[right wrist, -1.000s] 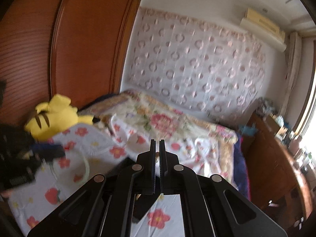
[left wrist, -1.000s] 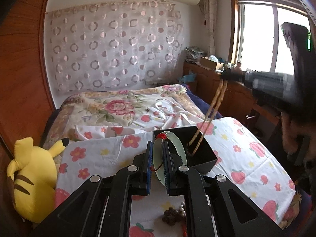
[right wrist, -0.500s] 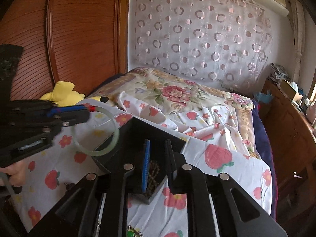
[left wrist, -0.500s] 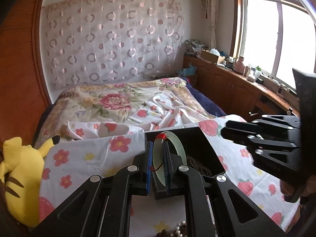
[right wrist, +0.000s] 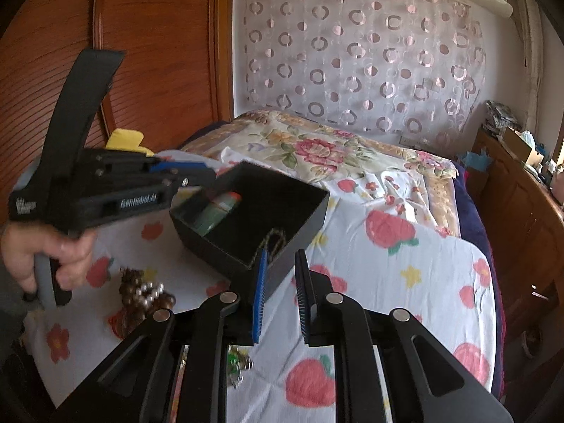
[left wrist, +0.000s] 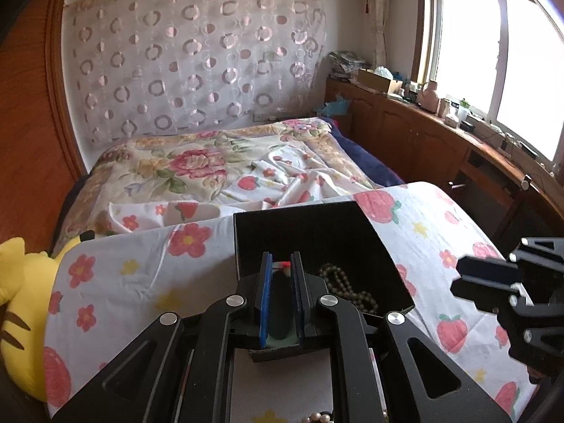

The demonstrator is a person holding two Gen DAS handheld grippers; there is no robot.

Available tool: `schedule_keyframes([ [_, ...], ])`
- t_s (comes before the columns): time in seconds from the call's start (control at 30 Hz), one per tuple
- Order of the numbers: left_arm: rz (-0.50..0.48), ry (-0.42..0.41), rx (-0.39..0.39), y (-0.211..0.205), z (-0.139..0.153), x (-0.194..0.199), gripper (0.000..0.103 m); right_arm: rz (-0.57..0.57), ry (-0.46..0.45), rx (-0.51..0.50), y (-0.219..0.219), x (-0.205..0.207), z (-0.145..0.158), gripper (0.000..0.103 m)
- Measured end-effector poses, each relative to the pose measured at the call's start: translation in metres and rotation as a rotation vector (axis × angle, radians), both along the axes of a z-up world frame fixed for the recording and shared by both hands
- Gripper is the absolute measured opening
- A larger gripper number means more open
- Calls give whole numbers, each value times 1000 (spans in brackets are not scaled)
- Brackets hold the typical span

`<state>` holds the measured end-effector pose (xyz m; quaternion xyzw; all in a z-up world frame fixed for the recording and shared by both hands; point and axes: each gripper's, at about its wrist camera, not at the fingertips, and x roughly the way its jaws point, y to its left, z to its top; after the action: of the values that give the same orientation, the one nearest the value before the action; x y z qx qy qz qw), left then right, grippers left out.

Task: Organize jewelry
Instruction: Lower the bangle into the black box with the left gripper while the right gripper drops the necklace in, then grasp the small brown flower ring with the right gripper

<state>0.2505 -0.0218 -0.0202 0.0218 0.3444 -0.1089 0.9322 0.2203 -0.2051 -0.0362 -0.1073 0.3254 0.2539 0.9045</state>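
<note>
A black open box (left wrist: 310, 232) stands on the flowered cloth; it also shows in the right wrist view (right wrist: 299, 211). A brown bead necklace (left wrist: 349, 289) lies inside it. My left gripper (left wrist: 281, 282) reaches over the box's near wall, its pads a little apart. The pale green bangle (right wrist: 216, 211) with a red knot lies tilted inside the box just past the left gripper's tips (right wrist: 197, 176); whether the pads still touch it is unclear. My right gripper (right wrist: 280, 275) is open and empty at the box's right corner.
A heap of brown beads and pearls (right wrist: 144, 296) lies on the cloth left of the box. A small green piece (right wrist: 236, 363) lies under my right gripper. A yellow plush toy (left wrist: 17, 299) sits at the left. Bed behind, wooden cabinets at right.
My left gripper has lowered the green bangle into the box and its jaws have parted slightly. My right gripper has opened wider and drawn back to the right of the box.
</note>
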Motion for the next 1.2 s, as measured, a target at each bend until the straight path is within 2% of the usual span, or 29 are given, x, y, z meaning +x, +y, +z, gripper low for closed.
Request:
schedule_keyframes([
  [0.1,0,-11,-3,-1,2,-1,28,5,7,10,-3,-10,-4,18],
  [0.2,-5,-26,-22,6,7,-8,32,12,6,19,-10,-20,-3,18],
  [0.23,-2,-30,-21,7,7,-13,36,16,8,22,-12,-24,-4,18],
  [0.27,0,-38,-18,8,8,-18,39,20,8,27,-15,-27,-4,18],
  [0.33,-3,-54,-20,11,11,-29,53,23,11,32,-20,-36,-5,18],
  [0.53,5,-86,-13,19,7,-73,77,32,27,30,-31,-65,-18,18],
  [0.6,6,-90,-18,21,4,-87,78,27,41,24,-35,-73,-24,18],
  [0.67,11,-87,-21,23,-2,-100,79,25,57,13,-41,-81,-32,26],
  [0.73,12,-87,-17,22,-8,-112,86,24,76,11,-46,-88,-41,33],
  [0.97,-13,-55,12,16,-31,-146,87,28,143,-62,-44,-96,-67,34],
  [1.2,-28,-23,4,14,-43,-166,87,21,151,-94,-36,-95,-73,34],
])
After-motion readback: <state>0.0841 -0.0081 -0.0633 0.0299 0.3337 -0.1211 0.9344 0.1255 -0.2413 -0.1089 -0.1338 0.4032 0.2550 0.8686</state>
